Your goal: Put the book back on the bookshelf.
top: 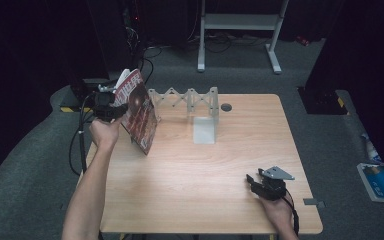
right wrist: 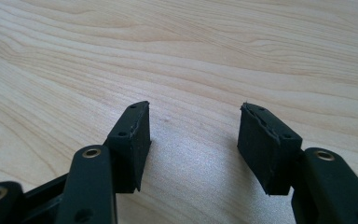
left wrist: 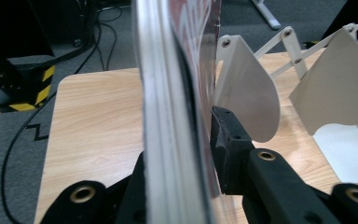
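High view showed the left gripper [top: 111,107] at ten o'clock on the pale wood-grain table [top: 200,200], clamped on a glossy red magazine [top: 141,112] held tilted on edge, just beside a white folding accordion rack [top: 190,100]. Between its jaws the pages' edge ran upright, the cover cut off above. At four o'clock the right gripper [top: 254,181] rested, its ridged black jaws apart.

Black two-jaw tool [top: 109,111] with brass-ringed screw holes, trailing black cable.
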`<move>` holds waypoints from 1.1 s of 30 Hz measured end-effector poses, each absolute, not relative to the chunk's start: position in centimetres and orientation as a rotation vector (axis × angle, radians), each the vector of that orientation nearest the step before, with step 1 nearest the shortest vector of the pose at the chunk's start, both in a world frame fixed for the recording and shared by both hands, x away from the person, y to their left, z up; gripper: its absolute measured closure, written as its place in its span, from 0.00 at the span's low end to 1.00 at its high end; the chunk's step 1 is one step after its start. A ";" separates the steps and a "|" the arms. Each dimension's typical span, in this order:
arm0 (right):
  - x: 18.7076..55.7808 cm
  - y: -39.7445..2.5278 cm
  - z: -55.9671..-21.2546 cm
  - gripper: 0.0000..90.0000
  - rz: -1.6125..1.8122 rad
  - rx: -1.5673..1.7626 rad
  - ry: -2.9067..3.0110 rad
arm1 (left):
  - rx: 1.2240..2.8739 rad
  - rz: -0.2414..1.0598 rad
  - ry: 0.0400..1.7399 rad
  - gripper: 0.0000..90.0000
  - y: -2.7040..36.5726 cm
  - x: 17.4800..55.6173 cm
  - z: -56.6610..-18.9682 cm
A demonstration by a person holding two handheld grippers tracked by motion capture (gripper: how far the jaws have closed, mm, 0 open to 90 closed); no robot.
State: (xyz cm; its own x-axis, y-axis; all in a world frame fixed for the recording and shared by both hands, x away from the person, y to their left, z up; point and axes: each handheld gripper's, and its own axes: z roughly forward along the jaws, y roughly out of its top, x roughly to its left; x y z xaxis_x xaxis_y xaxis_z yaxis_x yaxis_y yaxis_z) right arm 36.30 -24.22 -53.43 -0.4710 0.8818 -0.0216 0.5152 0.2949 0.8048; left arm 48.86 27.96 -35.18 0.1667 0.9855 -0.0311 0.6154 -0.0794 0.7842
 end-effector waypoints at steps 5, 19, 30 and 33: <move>36.3 -24.2 -53.4 0.49 1.044 1.243 2.101 | 1.772 0.703 1.533 0.84 28.3 48.8 -35.1; 36.3 -24.2 -53.4 0.49 1.044 1.246 2.102 | 1.756 0.697 1.560 0.75 29.3 48.4 -35.2; 36.3 -24.2 -53.4 0.49 1.047 1.249 2.100 | 1.678 0.652 1.545 0.54 30.4 47.2 -35.1; 36.3 -24.2 -53.4 0.49 1.045 1.247 2.102 | 1.681 0.654 1.526 0.51 30.4 46.8 -34.9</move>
State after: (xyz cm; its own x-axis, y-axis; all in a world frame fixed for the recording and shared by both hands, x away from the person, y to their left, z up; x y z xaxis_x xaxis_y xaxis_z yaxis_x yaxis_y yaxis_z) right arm 36.29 -24.21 -53.42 -0.4703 0.8823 -0.0200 0.5165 0.2935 0.8044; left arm 46.81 30.40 -34.90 0.1546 0.9810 -0.1169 0.5924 0.0027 0.8057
